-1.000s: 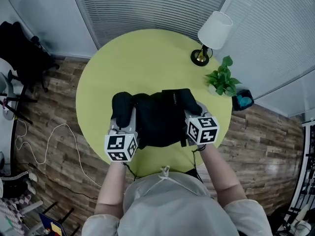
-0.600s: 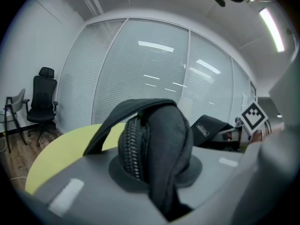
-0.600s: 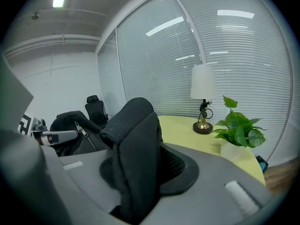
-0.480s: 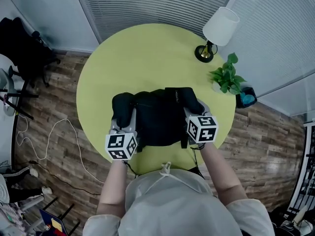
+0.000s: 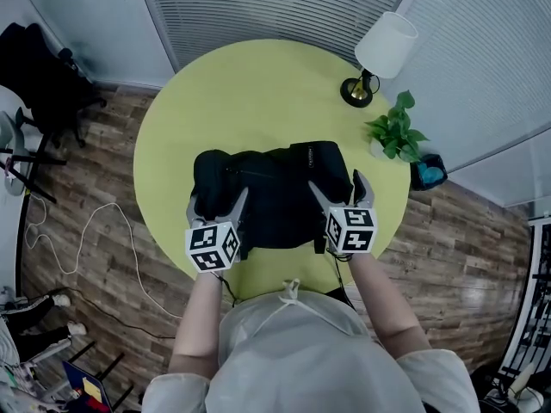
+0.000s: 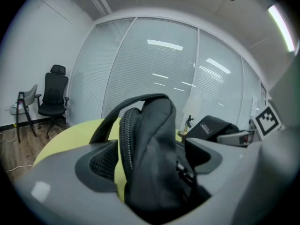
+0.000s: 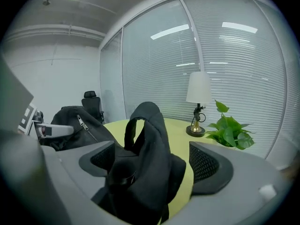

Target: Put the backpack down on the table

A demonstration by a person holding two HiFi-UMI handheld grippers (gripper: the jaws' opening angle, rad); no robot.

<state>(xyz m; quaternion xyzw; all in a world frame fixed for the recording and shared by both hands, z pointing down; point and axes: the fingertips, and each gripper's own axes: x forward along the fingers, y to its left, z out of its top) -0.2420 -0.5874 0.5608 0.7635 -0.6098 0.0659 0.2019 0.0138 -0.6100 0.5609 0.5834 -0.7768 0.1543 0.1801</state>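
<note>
Pointing forward, left tool (image 5: 218,198), right tool (image 5: 336,181), jaws just opened astride backpack (image 5: 275,192)

The person wore a pale grey short-sleeved top (image 5: 297,360) with a light drawstring (image 5: 288,298) knotted at the collar. The left hand-held gripper (image 5: 217,203) and the right hand-held gripper (image 5: 337,186) were both smooth grey, with two long tapering jaws. Each carried a white cube at its near end, the left cube (image 5: 213,246) and the right cube (image 5: 350,229), printed with black square markers. Dark mesh-textured pads (image 7: 205,168) sat inside the jaws. A thin dark cable (image 5: 227,292) hung under the left cube.
</note>
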